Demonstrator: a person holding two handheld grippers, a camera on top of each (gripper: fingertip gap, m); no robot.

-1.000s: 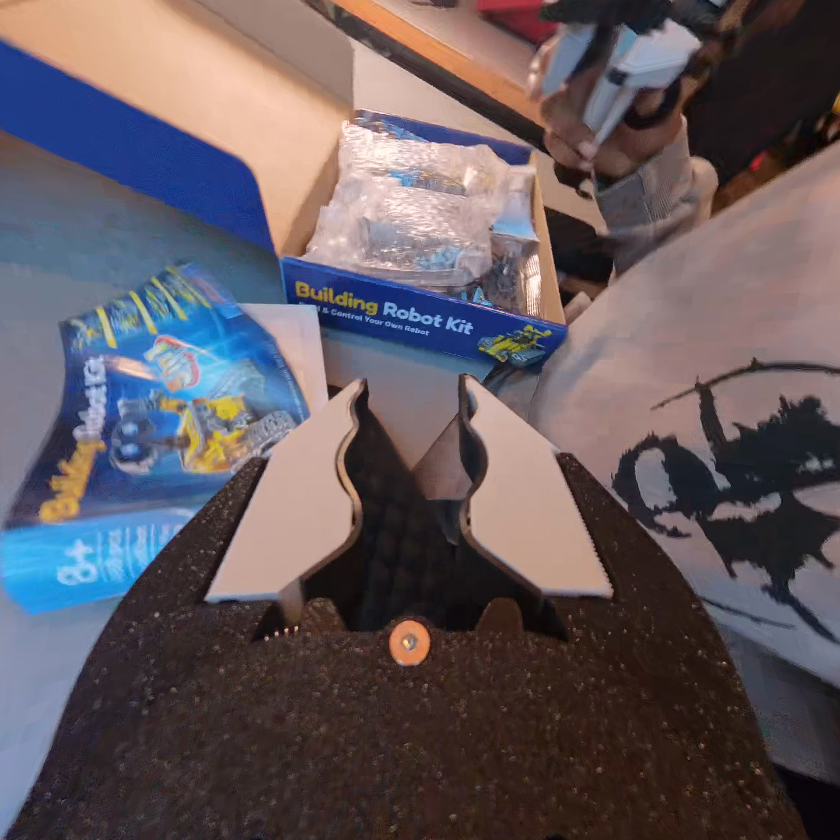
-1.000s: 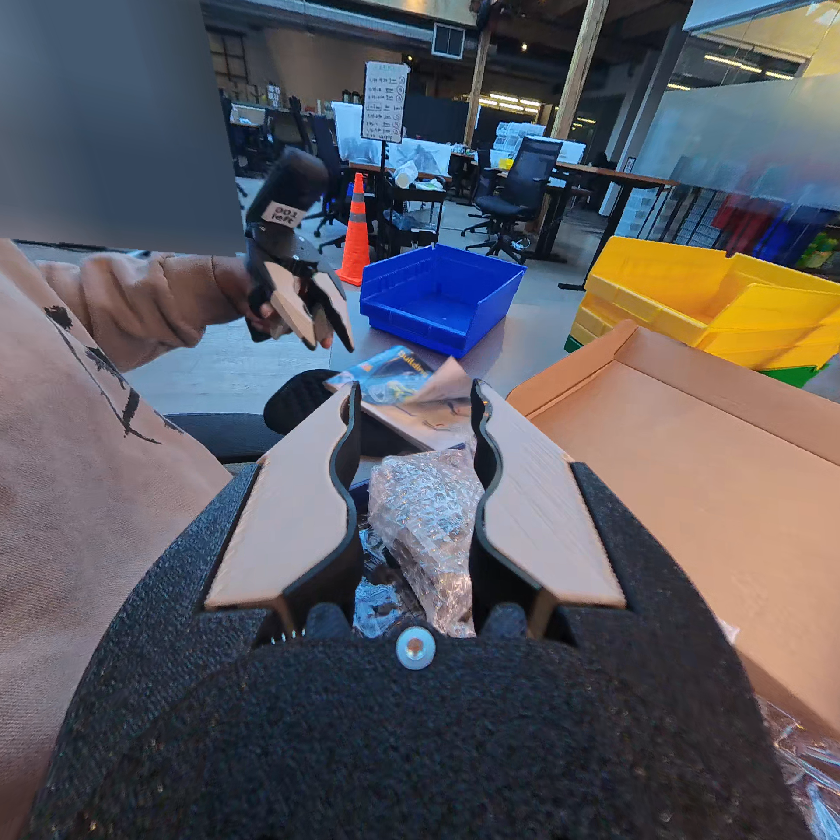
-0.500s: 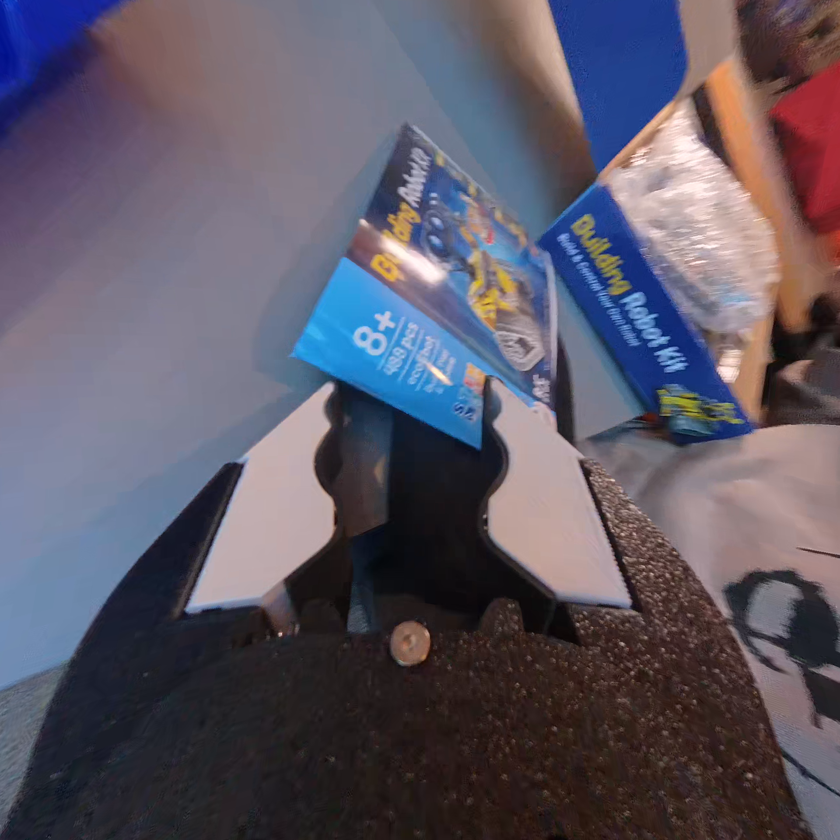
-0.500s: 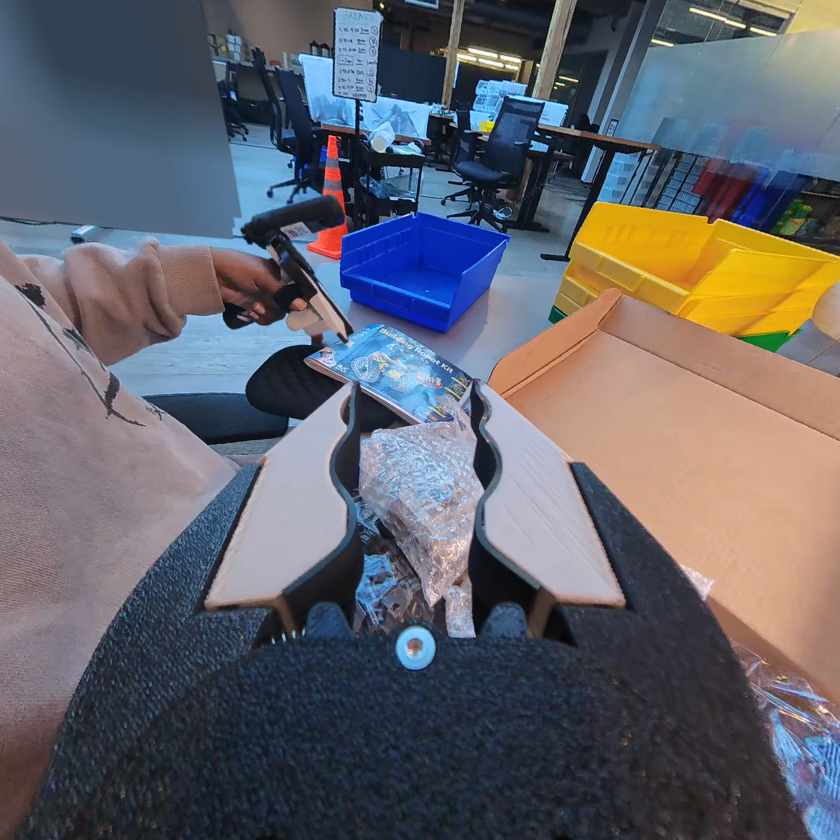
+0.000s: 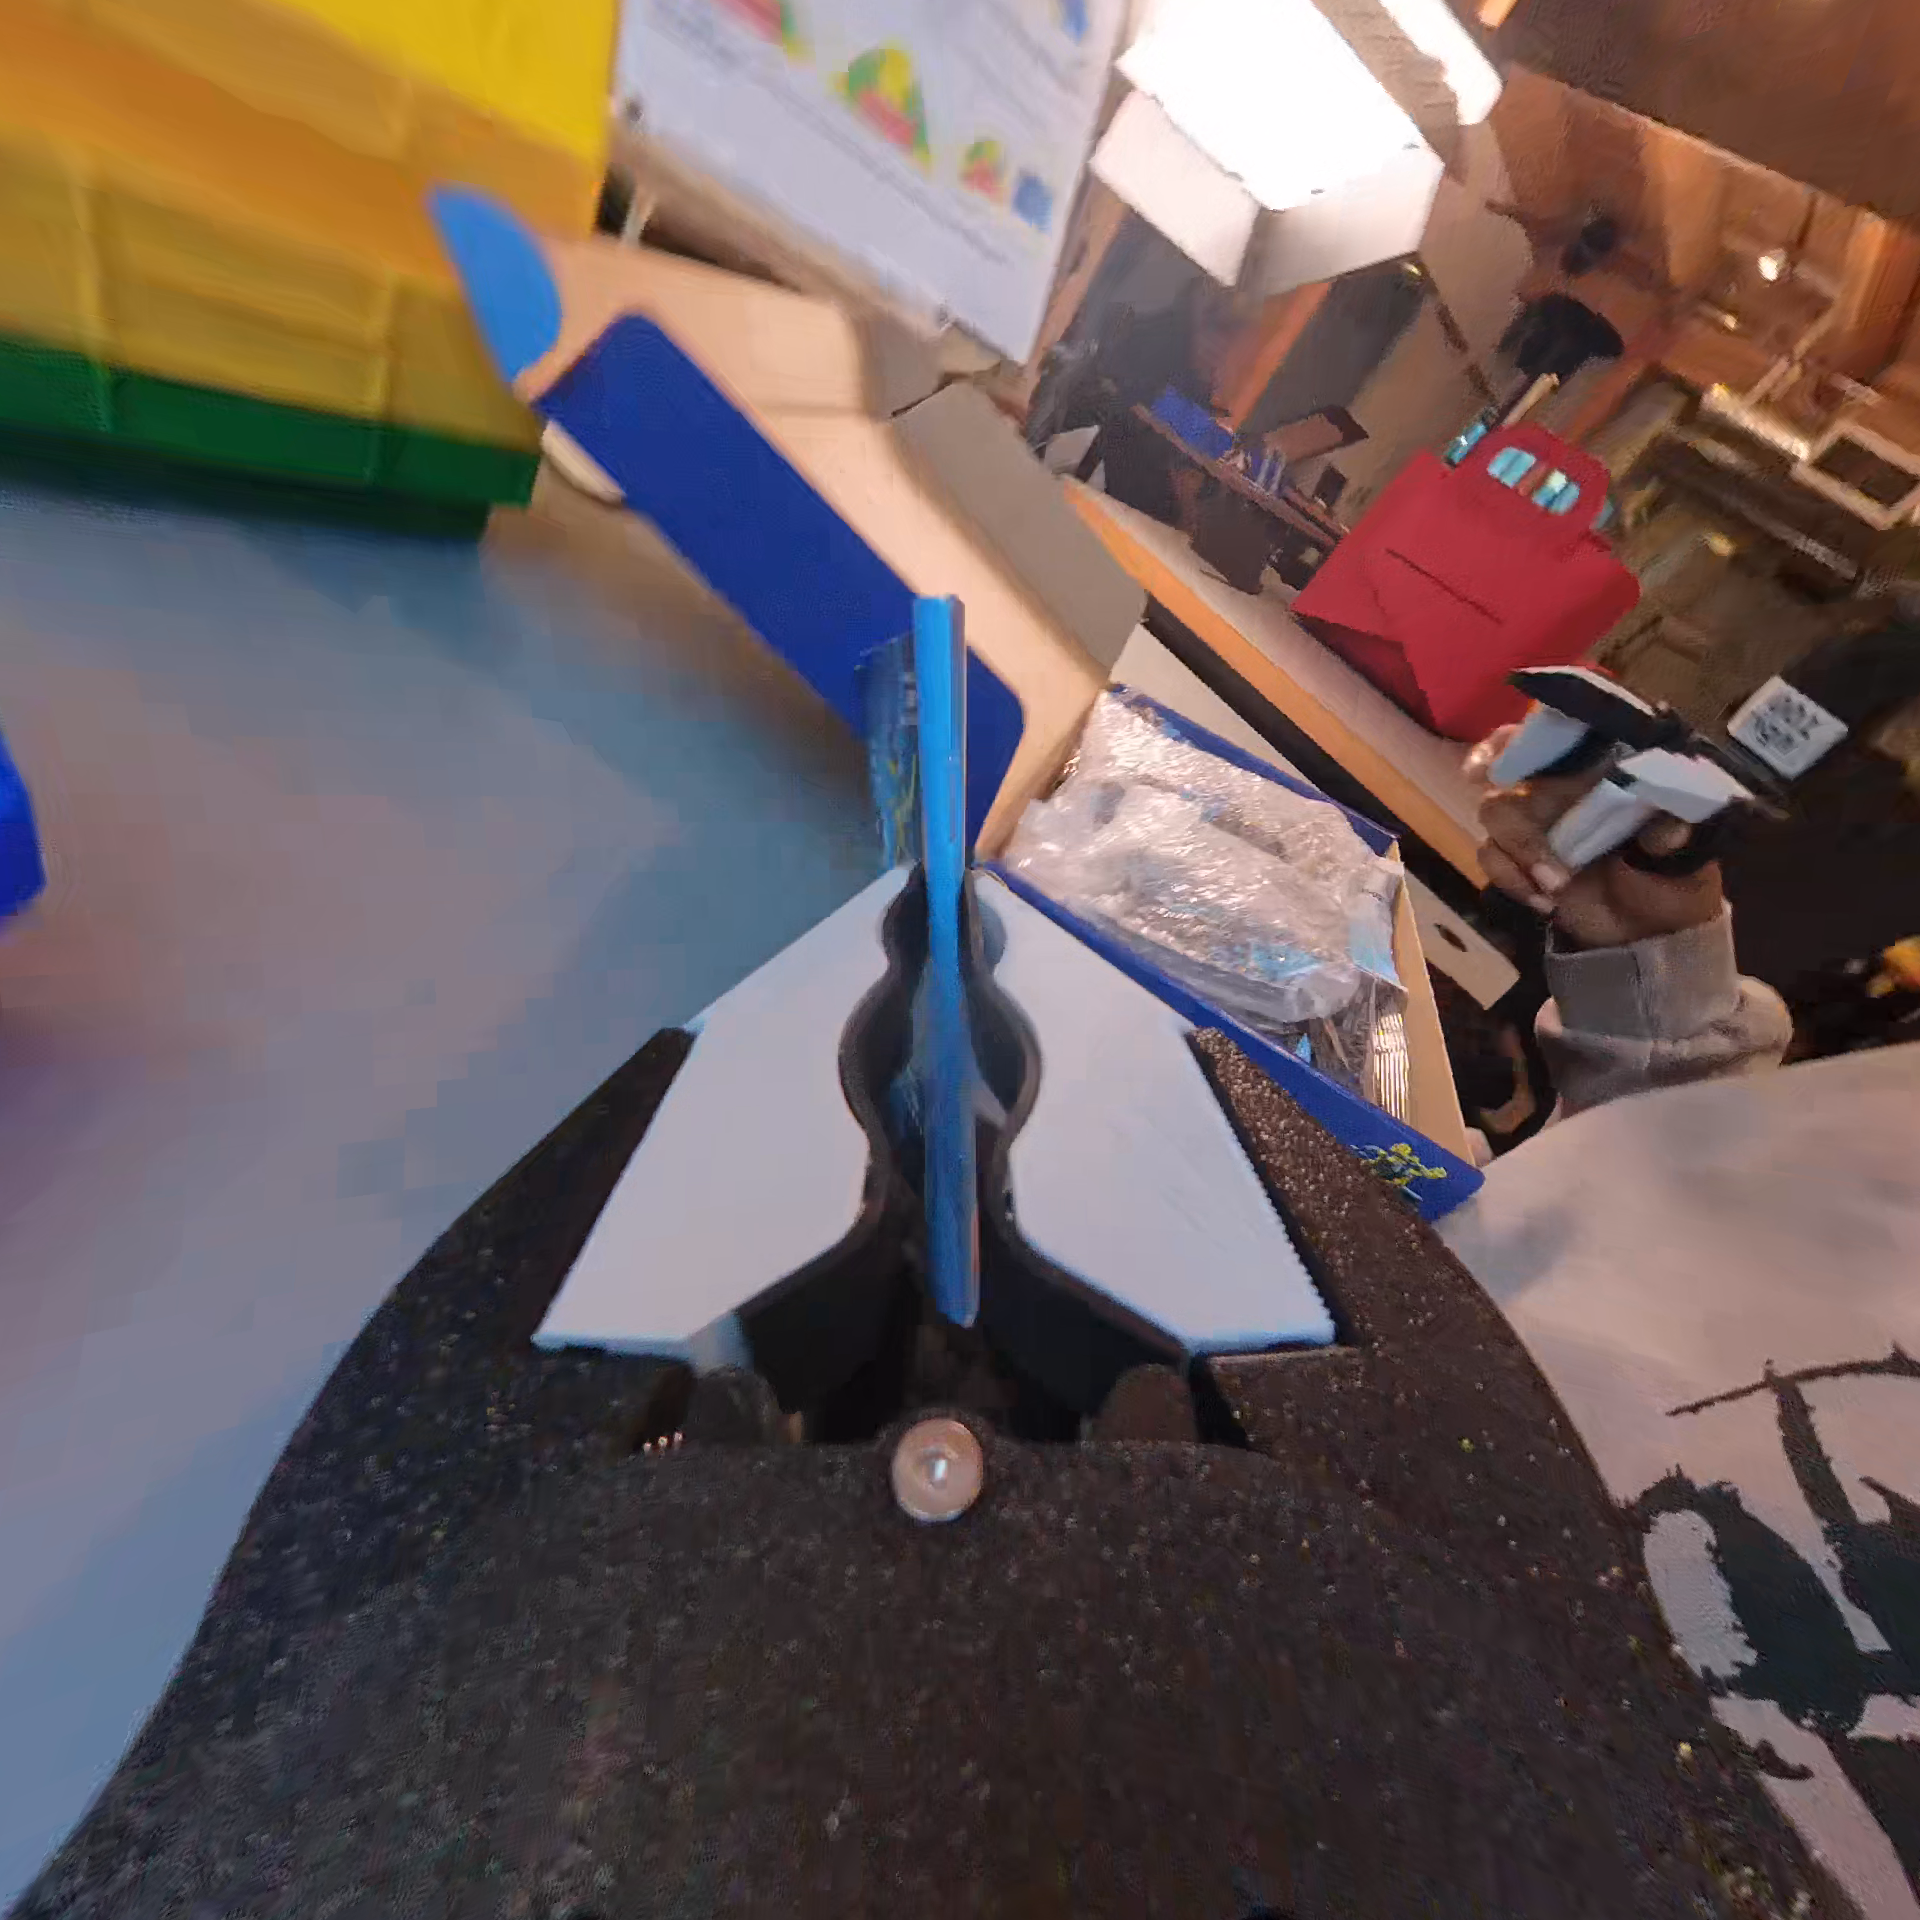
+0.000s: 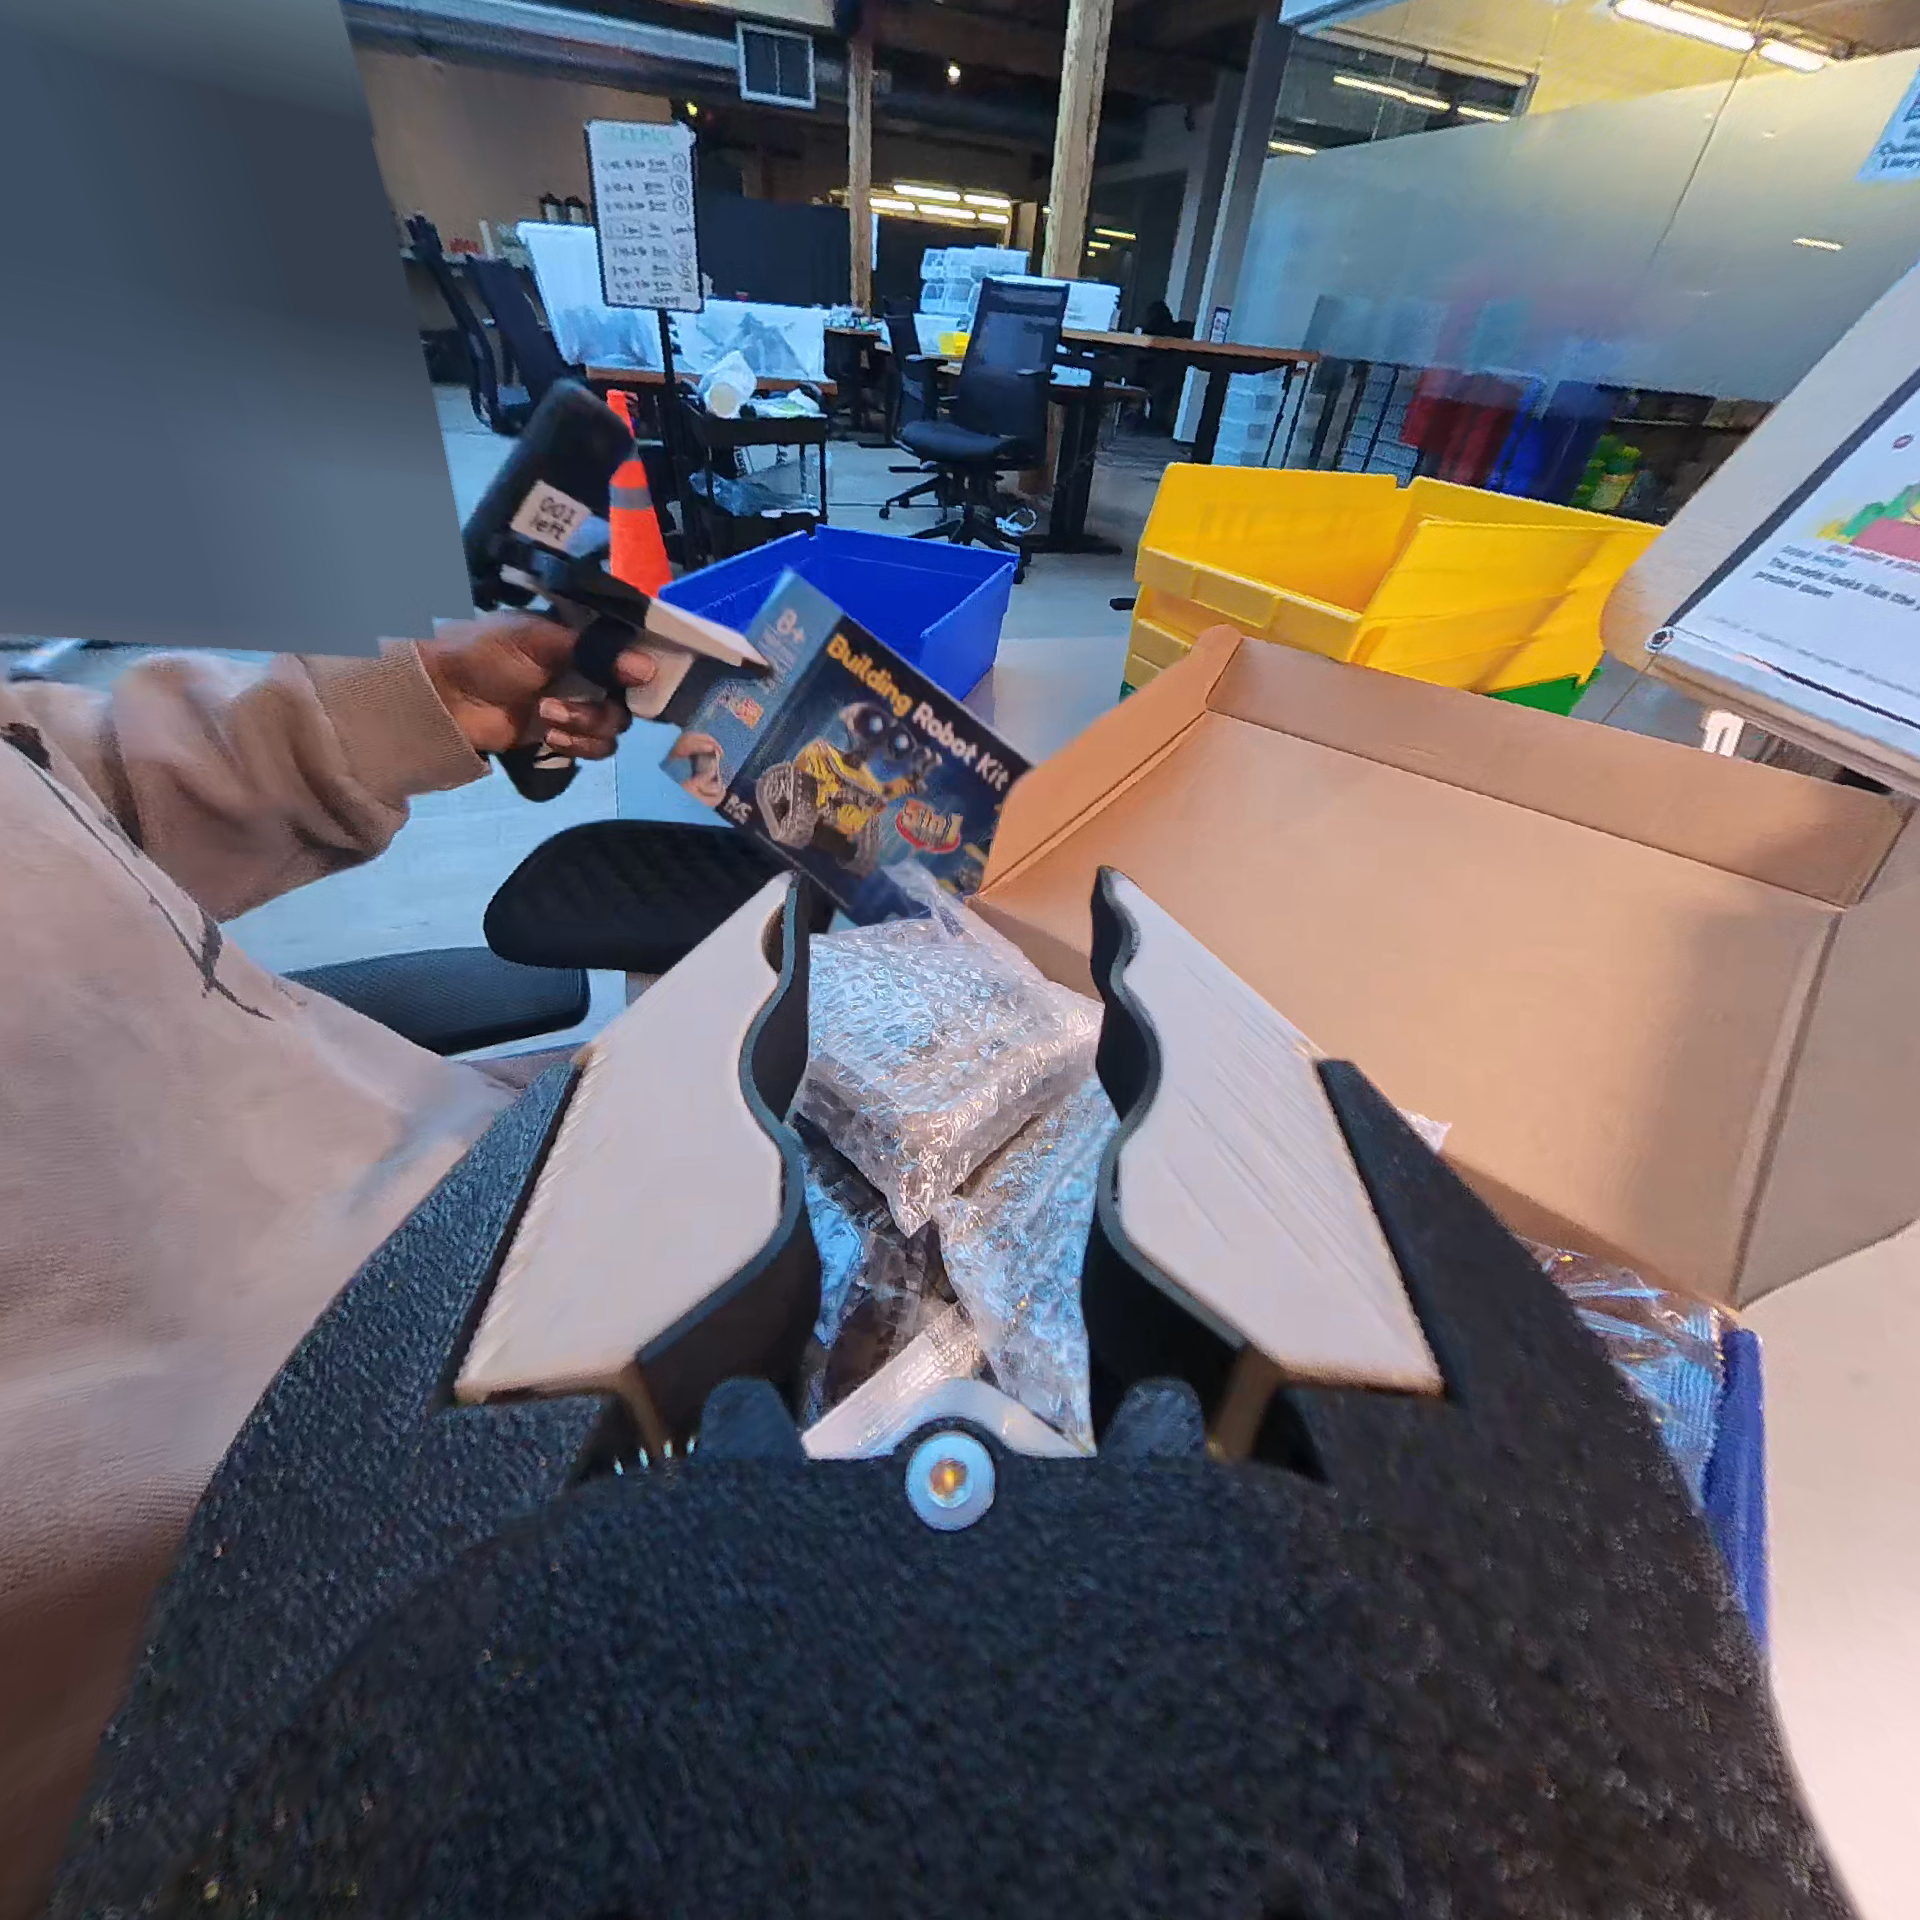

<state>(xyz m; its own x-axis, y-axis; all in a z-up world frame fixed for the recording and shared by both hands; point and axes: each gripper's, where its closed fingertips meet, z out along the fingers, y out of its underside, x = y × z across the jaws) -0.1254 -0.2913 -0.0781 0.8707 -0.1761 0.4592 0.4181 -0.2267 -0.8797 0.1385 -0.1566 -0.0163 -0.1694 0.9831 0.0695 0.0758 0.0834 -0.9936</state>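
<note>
booklet [image 5: 940, 935] that lay flat on the table half a second ago is now lifted, clamped edge-on between the left gripper [image 5: 940, 904] fingers. right gripper [image 6: 945, 925] hovers with fingers apart above bubble-wrapped bags [image 6: 935, 1049] filling the open blue box [image 5: 1340, 1101], its cardboard lid [image 6: 1455, 894] folded back on the far side.

Your left gripper [image 5: 940, 904] has smooth pale fingers on a rough, grainy black body, and it pinches a thin glossy blue paper booklet [image 6: 847, 753]. Your right gripper [image 6: 945, 914] has the same matt finish. Below it lie shiny, crinkled clear plastic bags [image 6: 935, 1049] in a matt brown cardboard box [image 6: 1455, 935]. Your sleeve [image 6: 208, 769] is soft beige cloth.
</note>
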